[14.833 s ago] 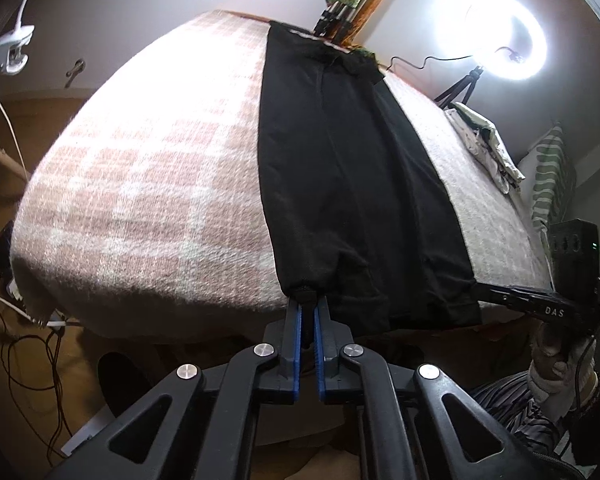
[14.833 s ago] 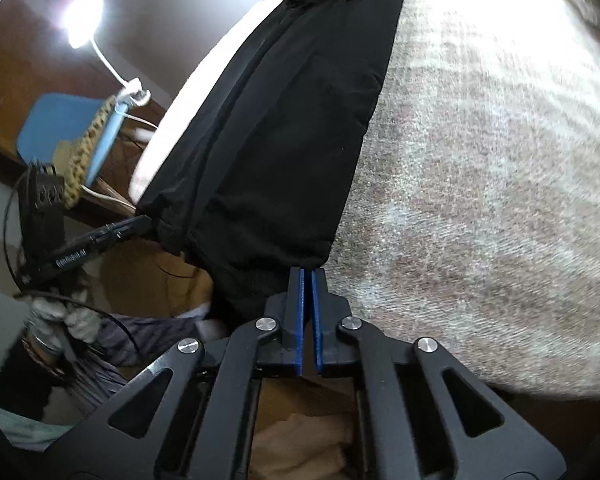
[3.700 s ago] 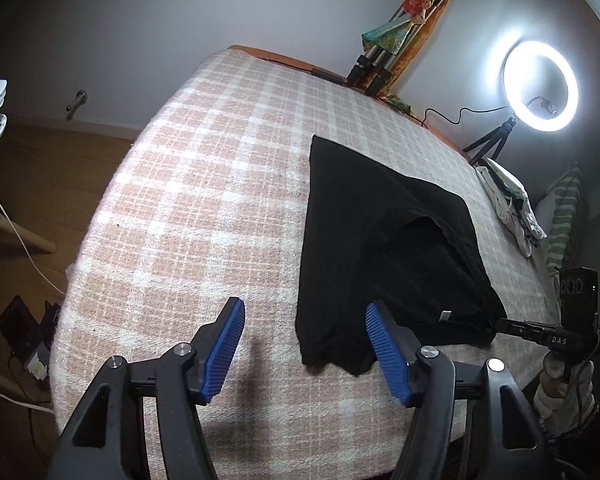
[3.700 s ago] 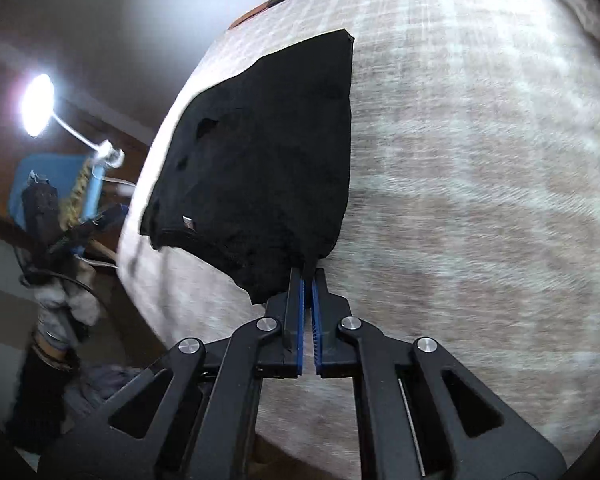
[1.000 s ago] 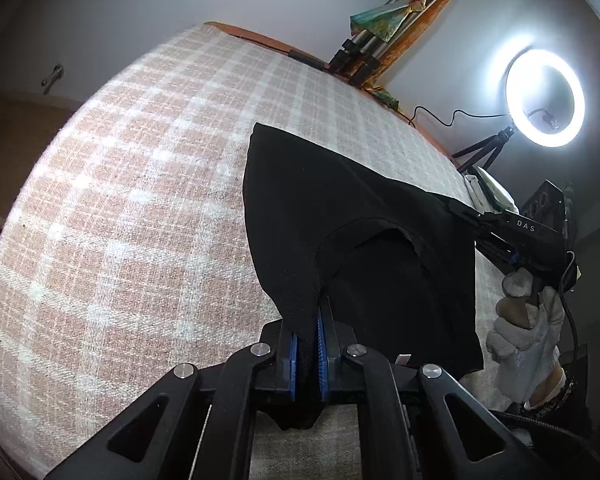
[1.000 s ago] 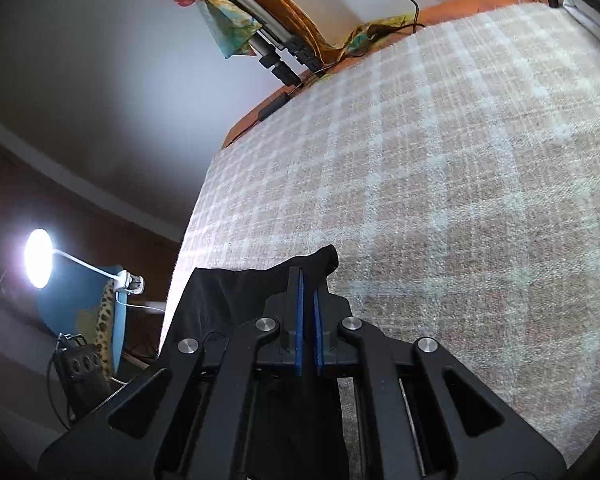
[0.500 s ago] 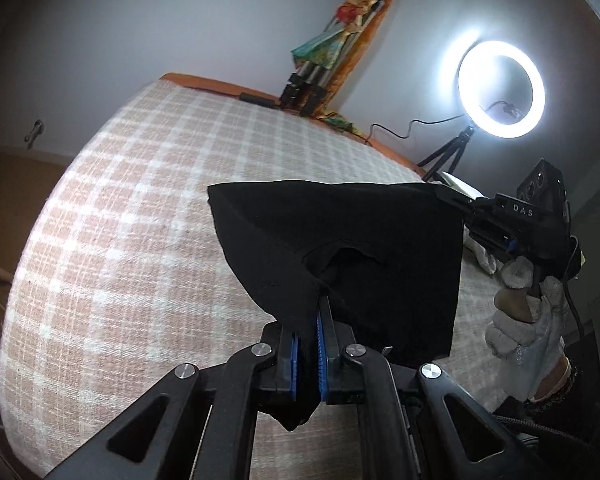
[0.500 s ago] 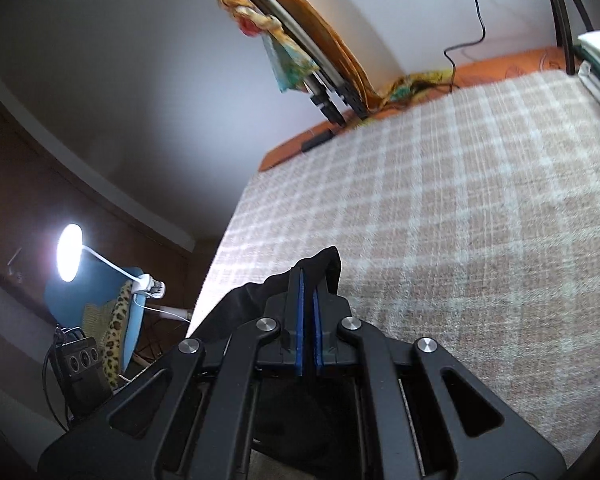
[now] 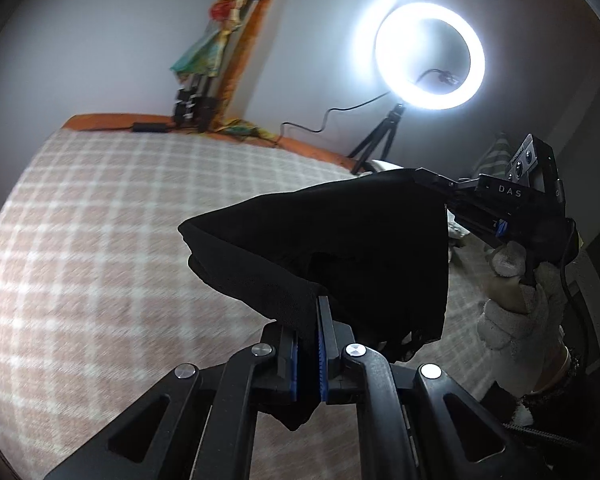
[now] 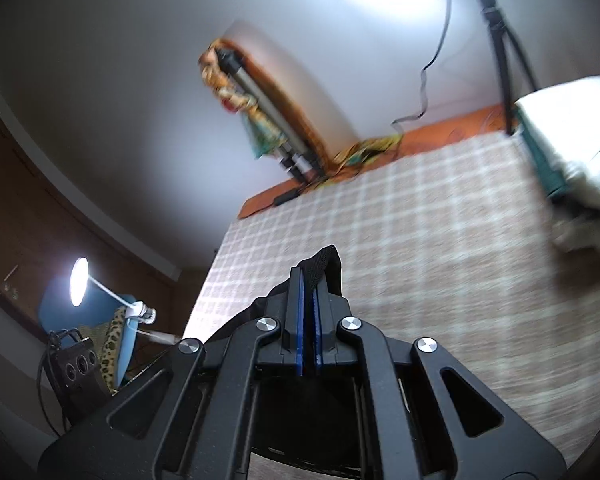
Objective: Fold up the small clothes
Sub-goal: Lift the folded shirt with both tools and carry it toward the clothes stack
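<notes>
A black garment (image 9: 340,240) hangs in the air above the checked blanket (image 9: 100,240), folded over and stretched between both grippers. My left gripper (image 9: 311,304) is shut on its near edge. My right gripper (image 9: 422,176) shows in the left wrist view, held by a gloved hand, shut on the far corner. In the right wrist view my right gripper (image 10: 308,276) is shut on a black corner of the garment (image 10: 324,264), the rest hidden below it.
A lit ring light (image 9: 430,54) on a tripod stands behind the bed. Folded tripods with coloured cloth (image 9: 216,52) lean on the wall. White folded clothes (image 10: 572,152) lie at the bed's right. A desk lamp (image 10: 80,284) and blue chair stand at the left.
Both grippers have lifted the garment off the blanket and raised it higher, tilting the views up toward the wall. Both grips stay shut.
</notes>
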`<state>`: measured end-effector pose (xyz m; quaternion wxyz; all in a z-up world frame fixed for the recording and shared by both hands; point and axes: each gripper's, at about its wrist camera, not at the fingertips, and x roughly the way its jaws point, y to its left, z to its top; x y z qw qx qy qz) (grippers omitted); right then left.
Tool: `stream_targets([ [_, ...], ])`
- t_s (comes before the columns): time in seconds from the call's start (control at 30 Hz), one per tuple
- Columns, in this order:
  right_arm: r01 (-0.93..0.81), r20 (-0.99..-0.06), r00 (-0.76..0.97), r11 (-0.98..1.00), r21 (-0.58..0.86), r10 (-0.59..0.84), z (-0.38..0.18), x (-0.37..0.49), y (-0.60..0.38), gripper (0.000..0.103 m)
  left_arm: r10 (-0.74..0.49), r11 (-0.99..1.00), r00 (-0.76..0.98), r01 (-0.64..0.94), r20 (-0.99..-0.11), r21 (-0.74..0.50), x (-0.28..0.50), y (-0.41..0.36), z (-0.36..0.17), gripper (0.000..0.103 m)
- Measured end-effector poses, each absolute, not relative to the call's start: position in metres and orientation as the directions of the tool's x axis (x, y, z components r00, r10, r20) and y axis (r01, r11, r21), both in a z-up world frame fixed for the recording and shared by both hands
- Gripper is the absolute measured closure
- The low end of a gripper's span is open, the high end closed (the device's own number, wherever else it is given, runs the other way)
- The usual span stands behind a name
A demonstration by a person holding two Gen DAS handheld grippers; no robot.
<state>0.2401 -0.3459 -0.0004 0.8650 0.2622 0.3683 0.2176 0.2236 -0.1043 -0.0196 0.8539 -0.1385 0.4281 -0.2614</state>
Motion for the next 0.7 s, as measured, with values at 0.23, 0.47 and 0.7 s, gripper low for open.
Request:
stream_targets([
  [0.23,-0.119,-0.519,0.705,0.802,0.586,0.484,0.022,0.237,-0.426,0.098,-0.612,0.789,0.478,0.414,-0.630,-0.454,0.262,-0.178,0.004,0.099],
  [0.47,-0.058,-0.490,0.782,0.828,0.557,0.385,0.052,0.238,-0.500,0.098,-0.647,0.756,0.472,0.503,-0.599,-0.420,0.303,-0.255,0.025,0.099],
  [0.7,0.012,-0.471,0.829,0.834,0.552,0.300,0.067,0.245,-0.568,0.098,-0.680,0.721,0.458,0.562,-0.573,-0.406,0.333,-0.324,0.038,0.099],
])
